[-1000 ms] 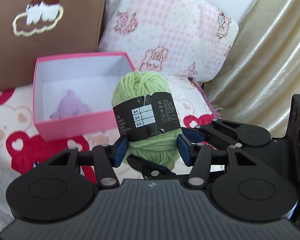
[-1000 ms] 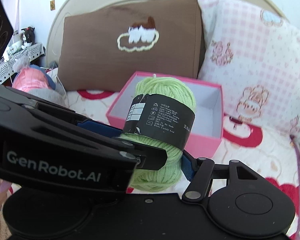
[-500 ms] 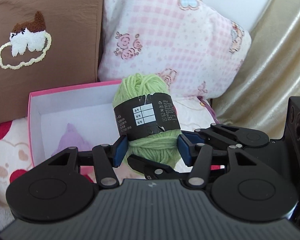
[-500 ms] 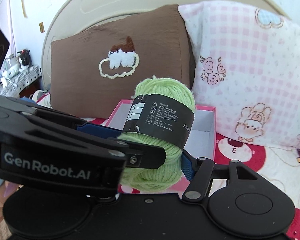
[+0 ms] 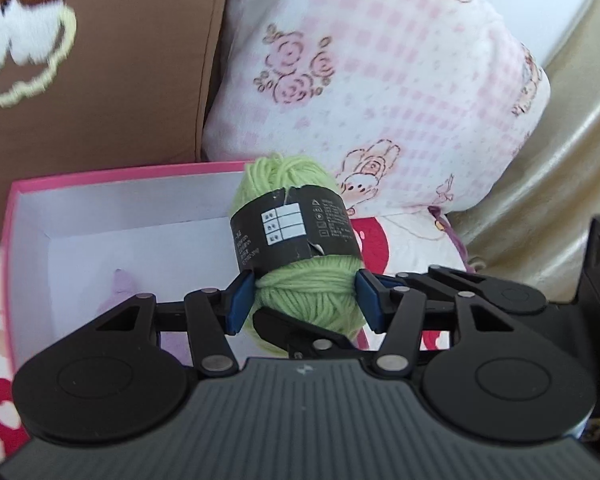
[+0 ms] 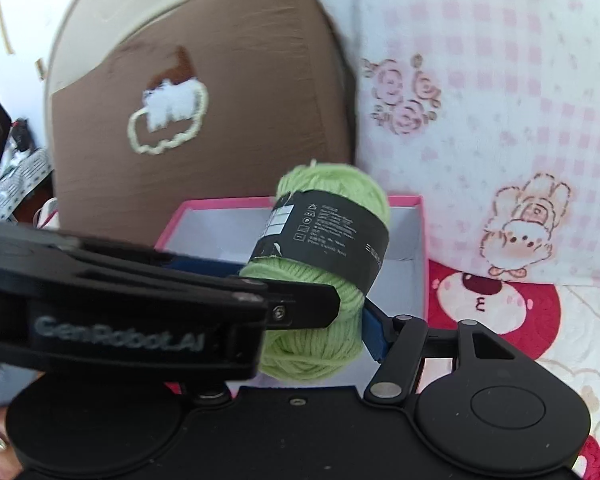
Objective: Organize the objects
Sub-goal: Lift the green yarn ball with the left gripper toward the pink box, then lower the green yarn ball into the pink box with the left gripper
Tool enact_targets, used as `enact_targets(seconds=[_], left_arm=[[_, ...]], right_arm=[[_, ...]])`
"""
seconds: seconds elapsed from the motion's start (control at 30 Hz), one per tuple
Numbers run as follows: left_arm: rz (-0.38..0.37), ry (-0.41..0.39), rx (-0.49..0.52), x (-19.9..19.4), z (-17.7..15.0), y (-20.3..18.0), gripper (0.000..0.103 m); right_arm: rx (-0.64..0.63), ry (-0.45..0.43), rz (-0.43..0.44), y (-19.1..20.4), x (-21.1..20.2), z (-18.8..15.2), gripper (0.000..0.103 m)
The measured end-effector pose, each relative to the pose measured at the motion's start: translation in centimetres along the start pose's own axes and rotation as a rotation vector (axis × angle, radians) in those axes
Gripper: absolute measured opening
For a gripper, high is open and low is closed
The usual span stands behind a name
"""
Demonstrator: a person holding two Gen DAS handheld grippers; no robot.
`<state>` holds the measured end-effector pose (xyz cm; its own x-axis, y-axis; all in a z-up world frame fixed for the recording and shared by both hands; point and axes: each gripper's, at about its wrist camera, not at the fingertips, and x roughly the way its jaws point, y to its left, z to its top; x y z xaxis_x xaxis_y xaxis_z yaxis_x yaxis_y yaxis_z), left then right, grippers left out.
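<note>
Both the left gripper (image 5: pixel 306 296) and the right gripper (image 6: pixel 340 316) are squeezing the fat green yarn ball (image 5: pixel 300 248) with fingers clamped, black paper band around it, at the pink box's (image 5: pixel 100 176) three o'clock edge.

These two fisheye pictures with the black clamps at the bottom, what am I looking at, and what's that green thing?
No robot here: a person holds a hand-held two-finger gripper in each hand, each with a camera looking along its fingers. One picture is from the left gripper, the other from the right gripper. Both are closed on one ball of light green yarn with a black paper band, held over an open pink box on a bed with a red-and-white bedspread. Something pale purple lies inside the box. Behind stand a brown pillow and a pink checked pillow.
</note>
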<state>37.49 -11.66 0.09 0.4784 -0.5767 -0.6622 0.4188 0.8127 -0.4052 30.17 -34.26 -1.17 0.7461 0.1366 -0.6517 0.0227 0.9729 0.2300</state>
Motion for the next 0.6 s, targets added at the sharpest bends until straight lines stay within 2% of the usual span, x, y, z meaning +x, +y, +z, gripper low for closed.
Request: enact_targets(seconds=[0.13, 0.2, 0.4, 0.6], left_arm=[[0.012, -0.004, 0.019, 1.0, -0.5, 0.6, 0.054], [0.011, -0.003, 0.017, 1.8, -0.5, 1.3, 0.054], [-0.012, 0.024, -0.078, 5.1, -0.2, 4.4, 0.054], [-0.032, 0.051, -0.151, 7.9, 0.1, 6.7, 0.054]], right_arm=[[-0.005, -0.015, 0.023, -0.7, 1.3, -0.7, 0.067], [-0.041, -0.021, 0.003, -0.5, 2.2, -0.8, 0.067], [-0.114, -0.010, -0.052, -1.1, 5.3, -1.0, 0.065], [-0.200, 0.007, -0.144, -0.4, 7.8, -1.2, 0.064]])
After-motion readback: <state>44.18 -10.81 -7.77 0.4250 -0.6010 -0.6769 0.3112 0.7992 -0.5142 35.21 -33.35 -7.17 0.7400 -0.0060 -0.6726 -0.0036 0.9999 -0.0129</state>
